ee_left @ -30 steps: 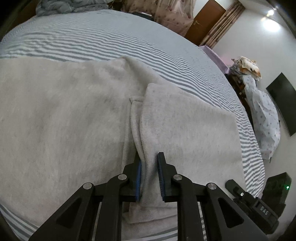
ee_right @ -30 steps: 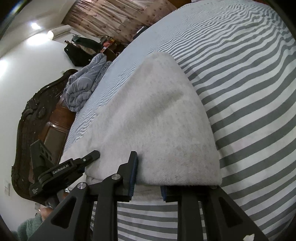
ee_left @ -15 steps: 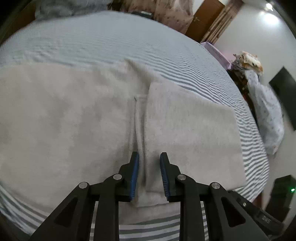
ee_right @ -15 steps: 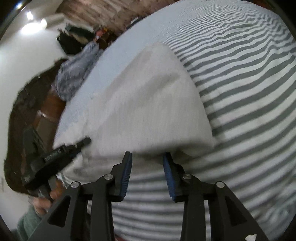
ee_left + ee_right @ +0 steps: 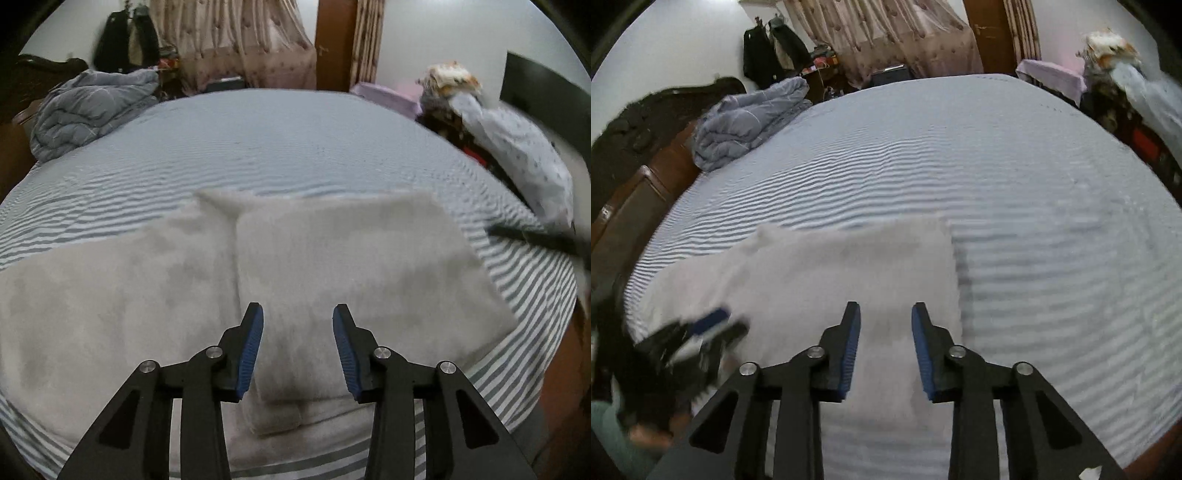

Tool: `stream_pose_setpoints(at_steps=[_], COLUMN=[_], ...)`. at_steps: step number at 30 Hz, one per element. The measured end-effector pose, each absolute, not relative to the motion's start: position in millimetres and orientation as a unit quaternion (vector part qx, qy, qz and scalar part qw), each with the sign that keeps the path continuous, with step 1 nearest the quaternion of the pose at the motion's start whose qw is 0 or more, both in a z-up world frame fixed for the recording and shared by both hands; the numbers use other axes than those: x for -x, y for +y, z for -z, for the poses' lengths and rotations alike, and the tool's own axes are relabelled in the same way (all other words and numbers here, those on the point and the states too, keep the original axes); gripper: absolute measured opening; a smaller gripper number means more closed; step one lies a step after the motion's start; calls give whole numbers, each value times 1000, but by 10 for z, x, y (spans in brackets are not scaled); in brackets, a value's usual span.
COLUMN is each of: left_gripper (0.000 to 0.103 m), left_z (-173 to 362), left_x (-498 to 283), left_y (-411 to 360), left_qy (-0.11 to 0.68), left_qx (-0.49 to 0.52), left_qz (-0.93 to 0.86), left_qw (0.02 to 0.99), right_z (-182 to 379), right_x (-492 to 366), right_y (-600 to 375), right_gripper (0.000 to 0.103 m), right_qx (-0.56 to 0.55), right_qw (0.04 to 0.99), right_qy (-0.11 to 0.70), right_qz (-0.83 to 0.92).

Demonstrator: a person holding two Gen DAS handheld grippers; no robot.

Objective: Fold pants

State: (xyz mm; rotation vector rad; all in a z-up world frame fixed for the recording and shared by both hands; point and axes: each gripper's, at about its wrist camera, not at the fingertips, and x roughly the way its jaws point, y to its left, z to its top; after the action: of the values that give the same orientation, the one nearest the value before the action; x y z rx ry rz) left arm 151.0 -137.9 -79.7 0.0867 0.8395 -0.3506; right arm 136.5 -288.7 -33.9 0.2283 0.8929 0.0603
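Left wrist view: the left gripper [image 5: 297, 347] has its jaws spread wide and holds nothing. The pale grey pants [image 5: 332, 266] lie on the striped bed [image 5: 295, 147] ahead of and beneath the jaws, one part folded over the rest. A crumpled blue quilt [image 5: 88, 110] sits far ahead to the left.

Right wrist view: the right gripper [image 5: 885, 349] also has its jaws spread and empty, above the pants [image 5: 831, 273]; the folded edge runs just right of the jaws.
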Motion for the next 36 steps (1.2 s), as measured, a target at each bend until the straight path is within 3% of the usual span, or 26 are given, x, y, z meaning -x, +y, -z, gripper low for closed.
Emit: stream_pose_setpoints(at_steps=[11, 29, 36], left_gripper=[41, 45, 45], left_z=[1052, 1168, 1186], left_x=[-1583, -1553, -1541], left_y=[-1269, -1166, -1141], left_qy=[428, 430, 425], left_qx=[-26, -7, -9], left_qz=[182, 180, 183], left_qw=[885, 885, 887], right_z=[974, 748, 899], right_x=[-2348, -1027, -1106], right_y=[-3031, -2719, -2642], right_gripper=[18, 19, 20], right_qx=[-87, -31, -18], right_qw=[853, 844, 835], right_qy=[515, 535, 549], right_qz=[2, -24, -10])
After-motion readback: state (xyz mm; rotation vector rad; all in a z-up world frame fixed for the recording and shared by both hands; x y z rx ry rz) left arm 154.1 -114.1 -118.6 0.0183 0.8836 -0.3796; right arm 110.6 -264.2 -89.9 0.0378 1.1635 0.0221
